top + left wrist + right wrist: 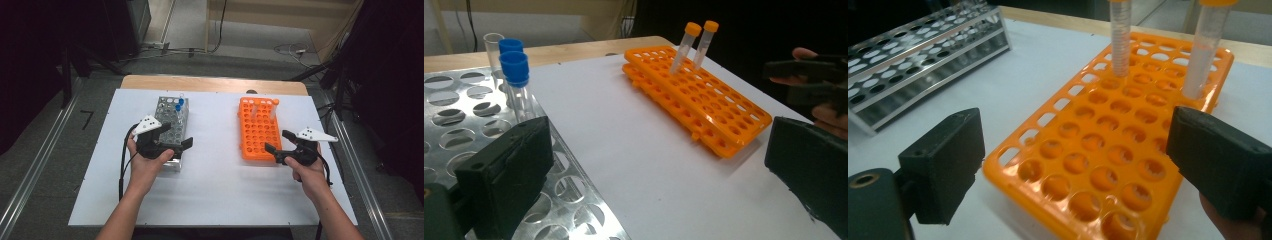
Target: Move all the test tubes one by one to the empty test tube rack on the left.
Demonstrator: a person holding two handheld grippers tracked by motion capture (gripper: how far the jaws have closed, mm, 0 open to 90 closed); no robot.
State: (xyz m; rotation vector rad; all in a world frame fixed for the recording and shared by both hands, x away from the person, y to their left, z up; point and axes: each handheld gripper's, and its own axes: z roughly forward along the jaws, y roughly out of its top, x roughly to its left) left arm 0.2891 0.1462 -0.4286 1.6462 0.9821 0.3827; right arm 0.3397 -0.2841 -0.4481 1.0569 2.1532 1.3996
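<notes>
A metal tube rack (170, 122) stands on the left of the white board, with two blue-capped tubes (178, 103) and a clear uncapped tube (491, 45) at its far end. An orange rack (257, 127) lies on the right and holds two orange-capped tubes (274, 107) in its far rows. My left gripper (176, 136) hovers open over the metal rack's near end (464, 115), with nothing between its jaws. My right gripper (279, 141) stands open at the orange rack's near right corner (1098, 150), also holding nothing. The orange-capped tubes (1120, 40) rise beyond it.
The white board (215, 190) covers a wooden table (210, 82). Bare board lies between the two racks and in front of them. Metal rails (45, 160) run along both sides of the table, and cables lie on the floor behind it.
</notes>
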